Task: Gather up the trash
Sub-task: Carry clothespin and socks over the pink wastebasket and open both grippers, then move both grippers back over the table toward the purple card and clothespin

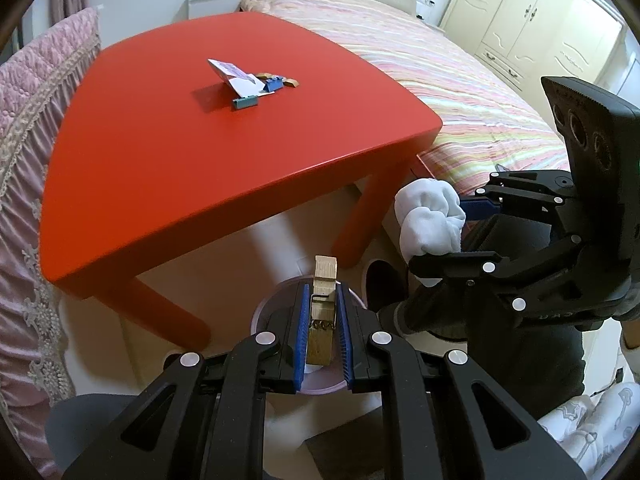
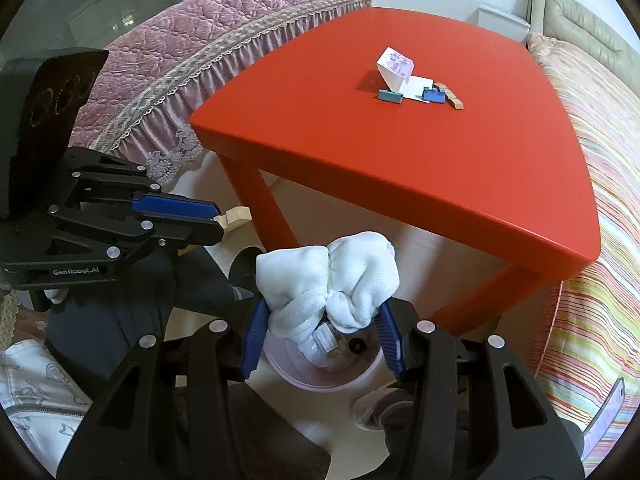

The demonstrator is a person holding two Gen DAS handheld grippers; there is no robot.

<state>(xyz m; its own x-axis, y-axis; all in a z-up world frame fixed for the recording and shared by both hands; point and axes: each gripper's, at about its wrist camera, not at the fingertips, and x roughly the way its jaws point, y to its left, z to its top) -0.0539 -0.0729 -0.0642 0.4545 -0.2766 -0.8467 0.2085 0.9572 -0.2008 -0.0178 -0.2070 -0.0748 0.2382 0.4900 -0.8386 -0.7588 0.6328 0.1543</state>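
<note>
My left gripper is shut on a wooden clothespin and holds it above a pink bin on the floor. It also shows in the right wrist view with the clothespin sticking out. My right gripper is shut on a crumpled white cloth, held over the pink bin, which holds some scraps. In the left wrist view the cloth sits in the right gripper. On the red table lie a folded paper, blue clips and a wooden piece.
A pink quilted cover hangs to the left of the table, and a striped bed lies to its right. A wardrobe stands at the back. The person's legs and slippers are beside the bin.
</note>
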